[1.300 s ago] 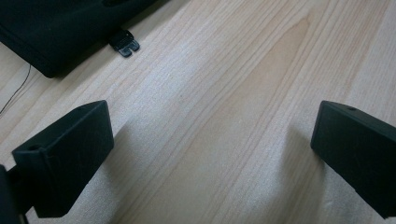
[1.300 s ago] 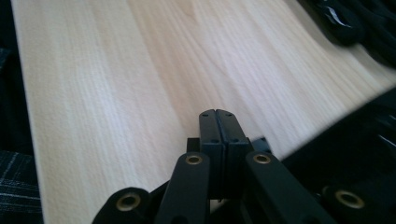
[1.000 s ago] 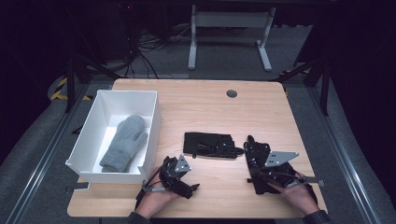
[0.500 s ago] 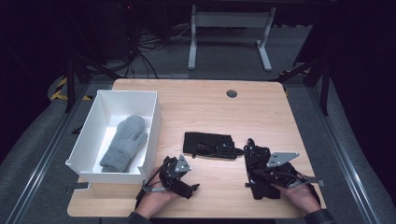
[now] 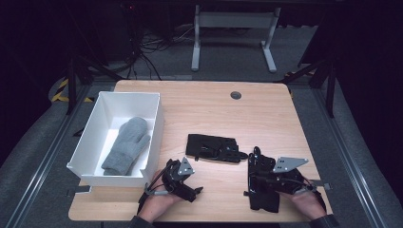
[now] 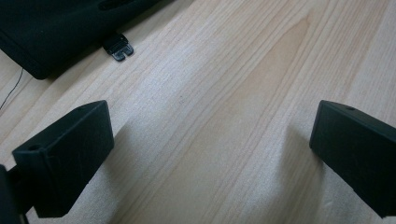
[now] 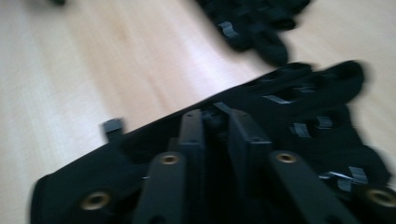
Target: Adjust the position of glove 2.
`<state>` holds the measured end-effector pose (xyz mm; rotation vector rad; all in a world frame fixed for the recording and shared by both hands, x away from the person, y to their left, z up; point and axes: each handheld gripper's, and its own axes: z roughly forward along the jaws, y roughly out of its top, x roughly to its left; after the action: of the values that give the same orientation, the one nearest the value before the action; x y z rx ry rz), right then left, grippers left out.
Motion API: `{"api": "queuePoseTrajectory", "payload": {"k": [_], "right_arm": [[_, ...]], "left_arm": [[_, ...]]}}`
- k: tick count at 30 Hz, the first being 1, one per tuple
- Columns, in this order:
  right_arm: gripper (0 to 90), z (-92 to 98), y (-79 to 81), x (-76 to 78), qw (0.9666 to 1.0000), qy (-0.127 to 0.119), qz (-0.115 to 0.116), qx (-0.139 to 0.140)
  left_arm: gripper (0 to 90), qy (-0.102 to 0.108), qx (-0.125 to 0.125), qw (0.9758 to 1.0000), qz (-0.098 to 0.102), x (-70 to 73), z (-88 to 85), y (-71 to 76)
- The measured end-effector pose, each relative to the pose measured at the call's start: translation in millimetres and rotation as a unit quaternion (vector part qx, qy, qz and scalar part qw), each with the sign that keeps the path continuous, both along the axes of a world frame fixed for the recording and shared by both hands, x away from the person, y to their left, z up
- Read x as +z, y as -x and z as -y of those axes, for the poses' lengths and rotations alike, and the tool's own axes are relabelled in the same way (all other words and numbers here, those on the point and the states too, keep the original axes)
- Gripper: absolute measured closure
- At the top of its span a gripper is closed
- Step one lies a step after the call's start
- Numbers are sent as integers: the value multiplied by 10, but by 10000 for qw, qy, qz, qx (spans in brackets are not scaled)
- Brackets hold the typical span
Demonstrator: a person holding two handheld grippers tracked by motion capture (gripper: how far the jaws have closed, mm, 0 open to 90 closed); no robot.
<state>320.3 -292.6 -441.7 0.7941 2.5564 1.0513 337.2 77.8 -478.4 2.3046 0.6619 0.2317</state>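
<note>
Two black jaws of the left claw (image 6: 210, 163) rise from the lower left and lower right of the frame, standing wide apart with bare light wooden tabletop (image 6: 224, 93) between them. In the upper left corner lies the edge of a black glove (image 6: 56, 32), flat on the wood, with a small black clip (image 6: 118, 46) jutting from its lower edge.

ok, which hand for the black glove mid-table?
Left. Left gripper stands open and empty just beside the middle glove and white bin. Right gripper lies over the other glove, jaws just been opening, fabric between them.
</note>
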Motion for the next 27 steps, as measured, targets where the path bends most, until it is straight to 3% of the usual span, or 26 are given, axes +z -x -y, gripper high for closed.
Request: {"api": "queuePoseTrajectory", "payload": {"k": [2, 3, 6, 11, 15, 17, 23, 27], "right_arm": [[611, 88, -35, 18, 9996, -115, 105, -225], [529, 188, -71, 25, 9985, -197, 192, -473], [460, 280, -107, 23, 9973, -258, 228, -654], [329, 552, -225, -56, 9917, -192, 222, -1253], [270, 671, -291, -114, 9882, -178, 190, -1507], [258, 714, -320, -137, 9869, -215, 140, -1592], [239, 772, -364, -184, 9841, -181, 113, -1761], [238, 779, -372, -202, 9821, -188, 138, -1868]], "left_arm": [[49, -71, 18, 10000, -46, 42, 3, 0], [163, -122, 54, 9999, -73, 89, 6, -4], [217, -53, 56, 9999, -70, 139, 17, -10], [621, 30, 131, 9996, -231, 267, 57, -143], [900, 33, 187, 9993, -324, 345, 91, -302], [900, 2, 228, 9992, -330, 388, 126, -385], [900, -144, 563, 9983, -70, 498, 220, -643], [900, -160, 765, 9969, -39, 499, 256, -838]]}}
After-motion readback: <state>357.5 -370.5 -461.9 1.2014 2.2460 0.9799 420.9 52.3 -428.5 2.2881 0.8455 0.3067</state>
